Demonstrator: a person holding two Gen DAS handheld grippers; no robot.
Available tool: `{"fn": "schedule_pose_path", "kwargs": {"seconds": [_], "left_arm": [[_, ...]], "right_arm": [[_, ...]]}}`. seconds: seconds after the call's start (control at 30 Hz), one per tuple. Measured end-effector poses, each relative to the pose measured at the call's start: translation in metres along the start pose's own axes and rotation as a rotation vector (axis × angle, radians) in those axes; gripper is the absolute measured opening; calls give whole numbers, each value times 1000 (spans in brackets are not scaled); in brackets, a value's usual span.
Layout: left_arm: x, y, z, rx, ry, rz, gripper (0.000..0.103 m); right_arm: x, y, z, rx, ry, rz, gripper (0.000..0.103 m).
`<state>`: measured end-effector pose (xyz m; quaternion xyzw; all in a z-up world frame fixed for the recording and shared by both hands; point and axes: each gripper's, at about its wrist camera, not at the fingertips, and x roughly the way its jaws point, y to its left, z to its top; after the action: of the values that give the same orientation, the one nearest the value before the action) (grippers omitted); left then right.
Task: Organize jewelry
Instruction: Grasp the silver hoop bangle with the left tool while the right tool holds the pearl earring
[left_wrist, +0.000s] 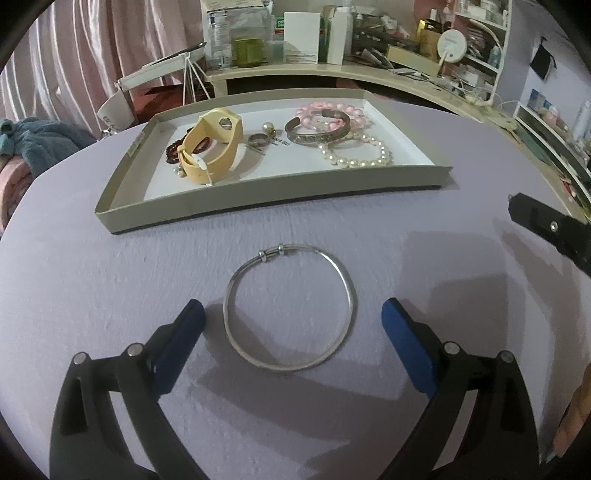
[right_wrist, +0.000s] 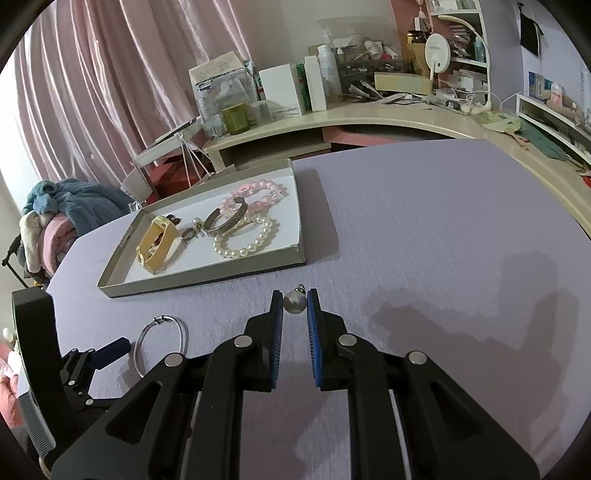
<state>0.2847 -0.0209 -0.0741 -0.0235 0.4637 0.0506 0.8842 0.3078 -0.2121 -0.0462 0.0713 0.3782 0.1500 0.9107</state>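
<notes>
Now the left gripper (left_wrist: 291, 317) hangs wide apart over a silver bangle (left_wrist: 290, 307) lying flat on the lilac table (left_wrist: 92, 277), touching nothing. Beside it, the right gripper (right_wrist: 294, 304) is clamped on a pearl earring (right_wrist: 294, 302), near the tray (right_wrist: 199, 282) of jewelry.

Both the left gripper (left_wrist: 291, 314) and the right gripper (right_wrist: 294, 304) are formed of black arms, fitted with blue pads and round silver fasteners.

Silver bangle (left_wrist: 290, 309) flat on cloth; pearl earring (right_wrist: 294, 302) pinched.
</notes>
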Motion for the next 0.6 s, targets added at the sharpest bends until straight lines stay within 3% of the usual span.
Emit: {"fn": "schedule_pose_path", "kwargs": {"seconds": [0.1,0.23,0.6], "left_arm": [[0,-2,0,-6,-5,8,93],[-4,1,1,-14,-28,15,70],[-12,26,-7,-26,-33,18,70]], "right_arm": [[1,0,-1,2,3,4,14],[2,0,-1,3,7,6,14],[-1,12,-1,-21,3,23,14]]}}
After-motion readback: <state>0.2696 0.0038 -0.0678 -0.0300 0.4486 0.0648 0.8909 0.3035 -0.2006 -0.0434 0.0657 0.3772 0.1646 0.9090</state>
